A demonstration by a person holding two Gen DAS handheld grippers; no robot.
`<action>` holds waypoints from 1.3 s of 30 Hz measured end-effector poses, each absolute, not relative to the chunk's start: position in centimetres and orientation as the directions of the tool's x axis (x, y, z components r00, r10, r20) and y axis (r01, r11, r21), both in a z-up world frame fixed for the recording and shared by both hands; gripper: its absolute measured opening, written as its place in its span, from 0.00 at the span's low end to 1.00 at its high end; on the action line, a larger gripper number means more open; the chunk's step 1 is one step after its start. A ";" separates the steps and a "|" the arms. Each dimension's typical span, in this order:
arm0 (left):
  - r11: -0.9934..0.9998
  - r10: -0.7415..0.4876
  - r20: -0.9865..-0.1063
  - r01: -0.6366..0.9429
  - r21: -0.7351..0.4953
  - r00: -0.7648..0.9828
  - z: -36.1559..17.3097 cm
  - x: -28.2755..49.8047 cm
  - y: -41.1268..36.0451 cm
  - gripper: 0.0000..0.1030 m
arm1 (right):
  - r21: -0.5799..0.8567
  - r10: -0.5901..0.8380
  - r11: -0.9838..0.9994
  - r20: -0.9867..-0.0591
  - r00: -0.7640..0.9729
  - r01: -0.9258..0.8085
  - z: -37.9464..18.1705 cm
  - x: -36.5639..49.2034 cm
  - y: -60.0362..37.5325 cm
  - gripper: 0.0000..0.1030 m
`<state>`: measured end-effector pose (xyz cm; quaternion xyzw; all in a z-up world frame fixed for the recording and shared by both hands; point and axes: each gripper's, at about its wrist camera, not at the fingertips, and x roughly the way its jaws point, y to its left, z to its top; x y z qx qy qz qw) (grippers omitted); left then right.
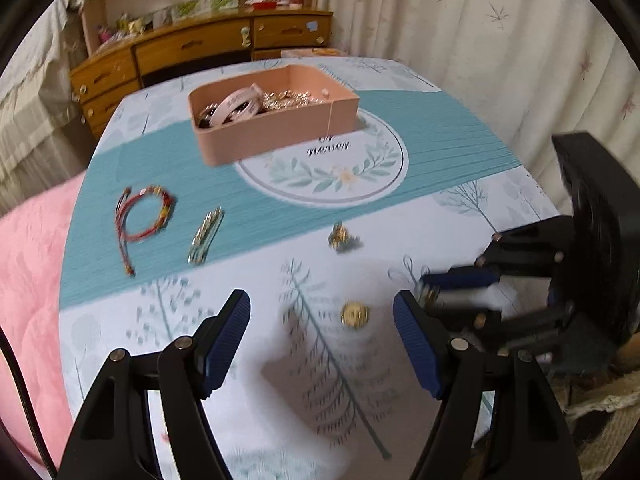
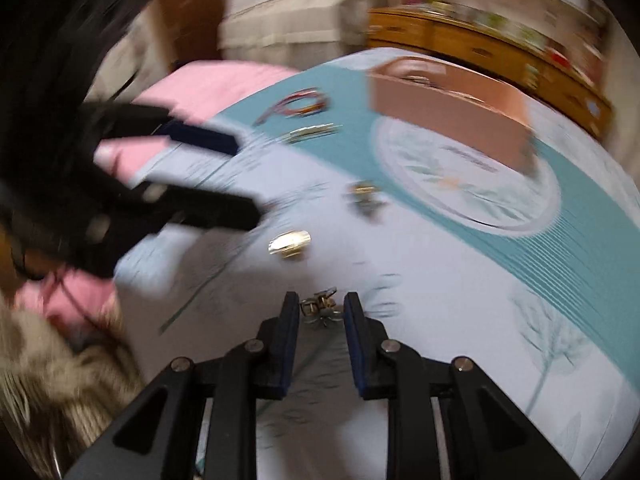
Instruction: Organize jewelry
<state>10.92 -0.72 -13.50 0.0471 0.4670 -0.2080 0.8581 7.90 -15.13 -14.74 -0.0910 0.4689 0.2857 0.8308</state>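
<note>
A: The right gripper pinches a small gold trinket between nearly shut jaws; pickup looks done.

B: And the left gripper?

A: Spread wide, a gold ring lying between its tips. Next, likely, carry the trinket to the pink box, far ahead.

Script lettering on tablecloth medallion and box's white band — both illegible.
</note>
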 end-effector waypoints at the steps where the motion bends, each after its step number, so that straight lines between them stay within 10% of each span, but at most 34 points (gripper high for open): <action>1: 0.911 -0.313 -0.822 0.396 -0.117 0.476 -13.6 11.3 -1.0 0.70 | 0.124 0.377 0.847 -0.826 0.419 -0.517 -14.6 8.3 -15.9 0.22; 10: 0.948 -0.307 -0.839 0.223 -0.228 0.448 -14.0 15.1 -3.4 0.69 | 0.257 0.324 0.946 -0.795 0.513 -0.200 -14.6 10.7 -20.6 0.22; 15: 0.960 -0.282 -0.882 0.111 -0.259 0.378 -14.9 17.0 -4.2 0.36 | 0.316 0.364 0.931 -0.787 0.499 -0.180 -15.1 11.2 -21.0 0.22; 23: 0.956 -0.283 -0.920 0.001 -0.294 0.270 -16.8 18.2 -4.6 0.19 | 0.369 0.412 0.910 -0.760 0.502 -0.189 -14.9 10.8 -21.6 0.22; 39: 0.964 -0.261 -0.907 0.049 -0.260 0.330 -10.3 18.0 -3.2 0.19 | 0.422 0.479 0.875 -0.694 0.537 -0.235 -8.3 11.2 -21.8 0.22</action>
